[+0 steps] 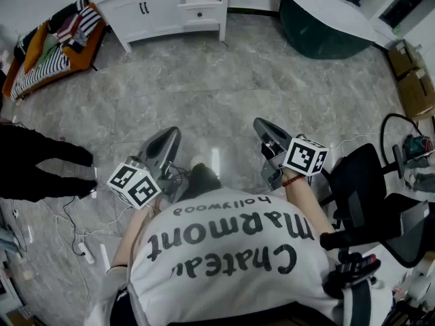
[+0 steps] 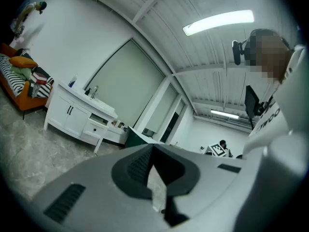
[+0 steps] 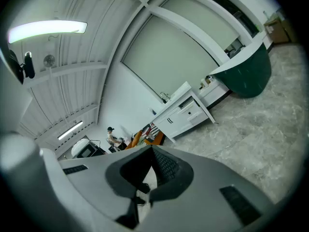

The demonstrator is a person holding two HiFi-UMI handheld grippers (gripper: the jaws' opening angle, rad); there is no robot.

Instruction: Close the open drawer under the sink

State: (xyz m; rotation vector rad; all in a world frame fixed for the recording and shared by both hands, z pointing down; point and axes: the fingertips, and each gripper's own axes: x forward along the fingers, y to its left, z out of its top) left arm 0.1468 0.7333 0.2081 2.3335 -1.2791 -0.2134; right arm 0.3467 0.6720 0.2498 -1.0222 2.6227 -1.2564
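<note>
Glossy grey marbled stone floor (image 1: 204,87), smooth white painted sink cabinet (image 1: 153,12), soft striped cloth (image 1: 42,70) on orange fabric sofa (image 1: 92,46)

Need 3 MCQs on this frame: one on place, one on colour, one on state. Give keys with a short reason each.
1. Where does the cabinet stand?
A. Across the floor from the person
B. Right under the left gripper
C. Behind the black chair

2. What colour is the sofa?
A. Blue
B. Orange
C. White

3. What state is the right gripper in?
A. Wide open
B. Shut on a cable
C. Shut, empty

Key:
1 A: bare floor lies between them in the head view.
2 B: its orange side shows at the head view's upper left.
3 C: its jaws meet at the tip with nothing between them.
</note>
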